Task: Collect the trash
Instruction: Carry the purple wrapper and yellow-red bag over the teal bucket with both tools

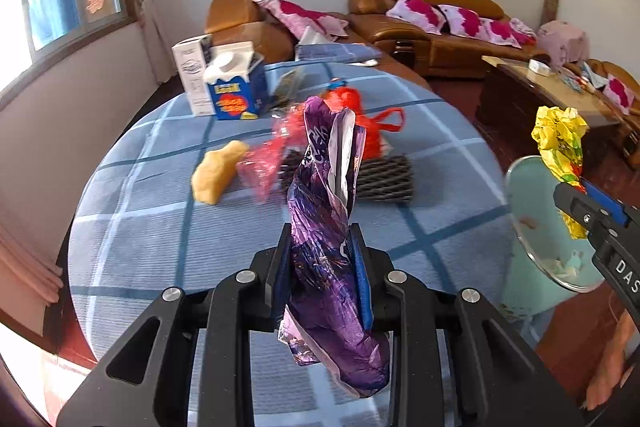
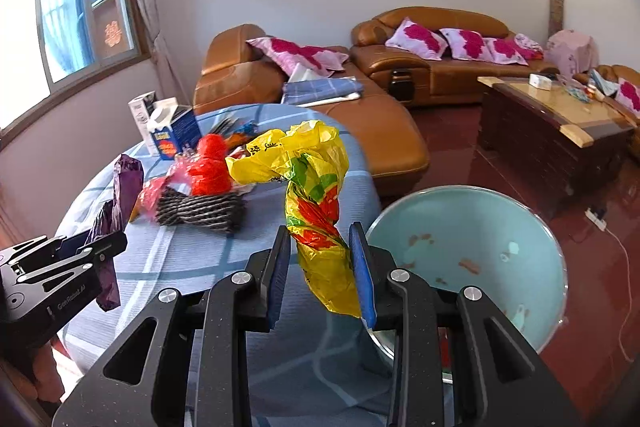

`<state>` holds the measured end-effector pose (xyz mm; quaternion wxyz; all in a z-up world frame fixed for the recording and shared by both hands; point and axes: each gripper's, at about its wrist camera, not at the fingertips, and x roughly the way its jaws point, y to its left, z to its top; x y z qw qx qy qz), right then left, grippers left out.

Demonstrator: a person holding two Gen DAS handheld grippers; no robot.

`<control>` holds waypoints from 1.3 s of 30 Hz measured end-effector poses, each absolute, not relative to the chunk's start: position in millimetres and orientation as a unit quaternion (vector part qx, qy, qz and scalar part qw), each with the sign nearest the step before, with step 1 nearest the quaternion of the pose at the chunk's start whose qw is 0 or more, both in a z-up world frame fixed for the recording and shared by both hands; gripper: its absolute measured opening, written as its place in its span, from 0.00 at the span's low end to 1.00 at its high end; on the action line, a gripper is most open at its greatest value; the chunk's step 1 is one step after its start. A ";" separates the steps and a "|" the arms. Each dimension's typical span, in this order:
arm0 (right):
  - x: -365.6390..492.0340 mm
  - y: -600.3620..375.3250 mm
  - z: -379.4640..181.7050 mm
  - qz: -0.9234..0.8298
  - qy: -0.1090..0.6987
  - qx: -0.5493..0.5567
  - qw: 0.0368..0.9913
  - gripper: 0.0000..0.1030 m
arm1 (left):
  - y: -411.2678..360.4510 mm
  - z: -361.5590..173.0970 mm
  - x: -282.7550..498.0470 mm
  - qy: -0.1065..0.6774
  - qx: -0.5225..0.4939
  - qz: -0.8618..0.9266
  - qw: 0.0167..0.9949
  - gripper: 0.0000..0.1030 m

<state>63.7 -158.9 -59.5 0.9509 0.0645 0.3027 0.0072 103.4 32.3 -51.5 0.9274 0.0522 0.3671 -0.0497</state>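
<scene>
Left gripper (image 1: 322,267) hiding purple wrapper's (image 1: 324,211) middle, print illegible

Both the left gripper (image 1: 322,259) and the right gripper (image 2: 322,259) are matte black linkages with silver round screws, blue pads lining the jaws, and white lettering along their sides.

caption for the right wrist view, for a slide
Right gripper clamps a crumpled yellow wrapper beside the teal bin.
</scene>
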 end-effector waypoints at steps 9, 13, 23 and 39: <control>49.5 -183.2 -55.9 -0.020 0.290 0.073 0.954 0.30 | 2.0 -42.6 91.0 0.354 0.070 -0.078 0.929 0.26; 44.5 -192.1 -56.7 -0.032 0.290 0.073 0.954 0.30 | -11.9 -39.2 87.1 0.348 0.078 -0.091 0.930 0.26; 40.4 -218.7 -59.5 -0.065 0.291 0.084 0.951 0.30 | -47.9 -32.2 81.1 0.335 0.098 -0.128 0.928 0.26; 46.5 -259.4 -68.7 -0.119 0.301 0.087 0.942 0.30 | -117.8 -35.8 85.9 0.326 0.138 -0.190 0.916 0.26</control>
